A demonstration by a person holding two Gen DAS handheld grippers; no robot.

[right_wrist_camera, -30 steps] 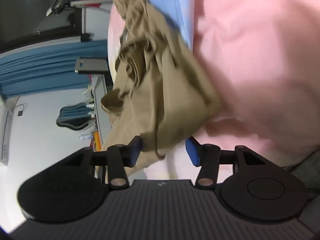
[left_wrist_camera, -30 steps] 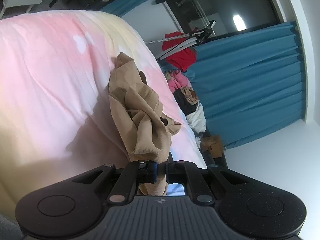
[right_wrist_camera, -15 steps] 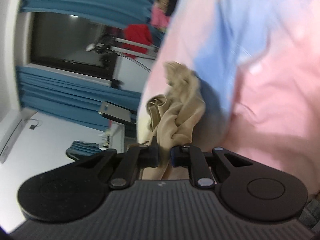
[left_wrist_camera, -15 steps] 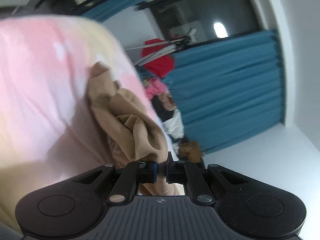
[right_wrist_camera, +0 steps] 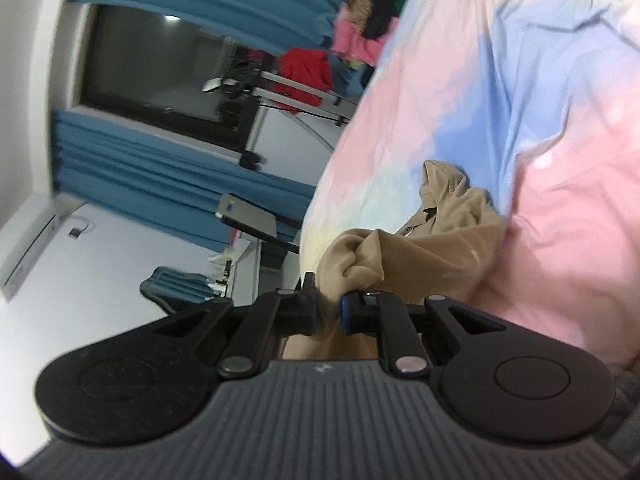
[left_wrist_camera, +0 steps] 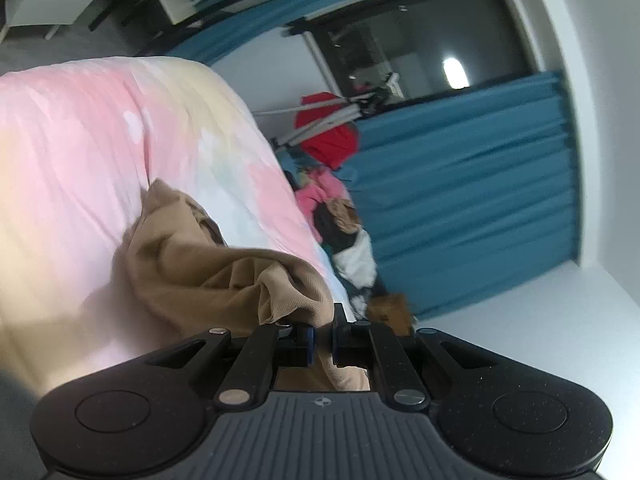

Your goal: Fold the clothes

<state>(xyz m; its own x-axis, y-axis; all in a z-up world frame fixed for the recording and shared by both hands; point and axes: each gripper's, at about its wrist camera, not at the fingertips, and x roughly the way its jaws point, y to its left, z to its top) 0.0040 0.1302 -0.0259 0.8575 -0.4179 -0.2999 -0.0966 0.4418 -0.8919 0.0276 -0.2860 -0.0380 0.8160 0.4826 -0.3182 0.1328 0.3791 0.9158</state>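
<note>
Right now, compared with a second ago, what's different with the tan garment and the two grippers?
The right gripper, open around the tan garment a second ago, has shut on a bunched edge. Both grippers have risen, and the cloth now stretches off the pastel bedspread. The left gripper stays clamped on its end. The clothes pile is unchanged.

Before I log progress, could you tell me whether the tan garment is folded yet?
Not folded: the tan garment hangs bunched and creased between both tongs.

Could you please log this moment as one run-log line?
left gripper: shut on tan garment | right gripper: shut on tan garment | bedspread: beneath
</note>
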